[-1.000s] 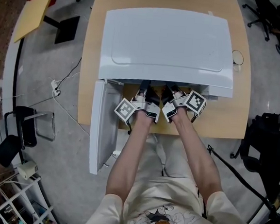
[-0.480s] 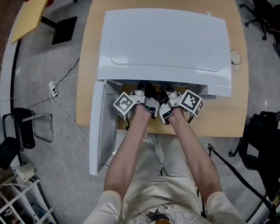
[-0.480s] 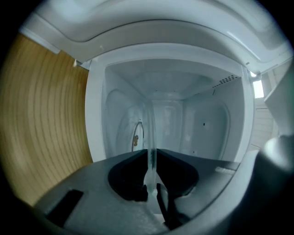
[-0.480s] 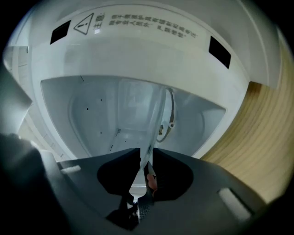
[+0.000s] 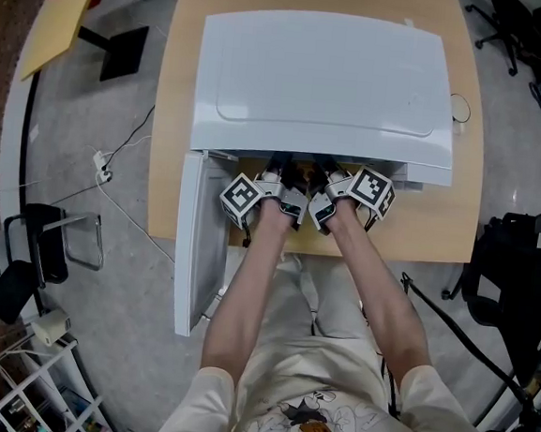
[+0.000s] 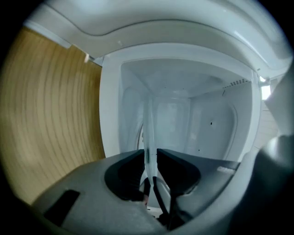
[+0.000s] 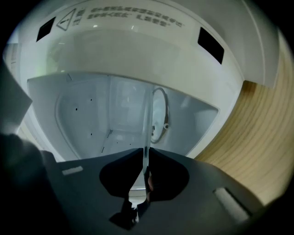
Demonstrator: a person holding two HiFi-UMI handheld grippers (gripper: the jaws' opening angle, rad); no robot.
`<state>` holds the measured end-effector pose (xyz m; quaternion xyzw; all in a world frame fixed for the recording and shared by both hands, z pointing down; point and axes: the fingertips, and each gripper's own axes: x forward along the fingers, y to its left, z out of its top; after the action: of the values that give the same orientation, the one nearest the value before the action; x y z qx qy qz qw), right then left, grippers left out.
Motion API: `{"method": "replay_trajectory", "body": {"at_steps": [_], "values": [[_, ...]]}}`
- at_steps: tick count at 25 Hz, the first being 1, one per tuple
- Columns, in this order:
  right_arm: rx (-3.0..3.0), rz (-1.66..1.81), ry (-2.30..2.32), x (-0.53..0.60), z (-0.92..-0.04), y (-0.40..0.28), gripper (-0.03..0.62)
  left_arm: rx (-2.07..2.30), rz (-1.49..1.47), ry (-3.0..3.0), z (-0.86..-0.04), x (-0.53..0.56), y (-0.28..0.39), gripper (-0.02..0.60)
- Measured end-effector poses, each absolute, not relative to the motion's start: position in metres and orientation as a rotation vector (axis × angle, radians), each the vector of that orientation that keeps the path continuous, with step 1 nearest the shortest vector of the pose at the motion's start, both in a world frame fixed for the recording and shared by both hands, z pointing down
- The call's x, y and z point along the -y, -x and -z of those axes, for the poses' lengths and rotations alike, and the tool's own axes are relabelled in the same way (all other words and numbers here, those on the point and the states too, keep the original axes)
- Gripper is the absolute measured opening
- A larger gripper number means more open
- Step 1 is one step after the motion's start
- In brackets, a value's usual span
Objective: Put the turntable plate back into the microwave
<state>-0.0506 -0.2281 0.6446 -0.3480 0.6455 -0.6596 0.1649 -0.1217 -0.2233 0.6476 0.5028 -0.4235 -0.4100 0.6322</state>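
The white microwave [image 5: 325, 79] stands on the wooden table [image 5: 459, 217] with its door [image 5: 200, 242] swung open to the left. Both grippers reach into its mouth, and its top hides their tips in the head view. The clear glass turntable plate [image 6: 149, 124] shows edge-on inside the cavity. My left gripper [image 6: 150, 153] has the rim between its jaws; they have just been opening, and the glass still fills the gap. My right gripper [image 7: 144, 153] has just been closing and pinches the plate [image 7: 147, 124] on the other side.
The white cavity has a round fitting [image 7: 159, 114] on its right wall. Around the table are a black chair [image 5: 515, 269] at the right, a stool [image 5: 41, 256] and cables on the floor at the left, and a white rack [image 5: 20, 386] at the bottom left.
Both hands have pushed a little further into the microwave's mouth, so less of the grippers shows below its top.
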Motion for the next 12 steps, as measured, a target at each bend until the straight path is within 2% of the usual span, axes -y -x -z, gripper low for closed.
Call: {"method": "replay_trajectory", "body": {"at_steps": [2, 5, 9, 12], "values": [[-1.812, 1.883, 1.014, 0.233, -0.648, 0.047, 0.045, 0.971, 0.929, -1.163, -0.645, 0.214, 0.122, 0.107], [-1.794, 1.878, 1.055, 0.238, -0.653, 0.043, 0.043, 1.007, 0.894, -1.181, -0.645, 0.200, 0.124, 0.093], [-1.750, 1.876, 1.077, 0.238, -0.657, 0.038, 0.040, 1.047, 0.895, -1.142, -0.654, 0.198, 0.135, -0.001], [-1.729, 1.853, 1.108, 0.240, -0.658, 0.030, 0.038, 1.063, 0.855, -1.136, -0.659, 0.201, 0.137, -0.002]]}}
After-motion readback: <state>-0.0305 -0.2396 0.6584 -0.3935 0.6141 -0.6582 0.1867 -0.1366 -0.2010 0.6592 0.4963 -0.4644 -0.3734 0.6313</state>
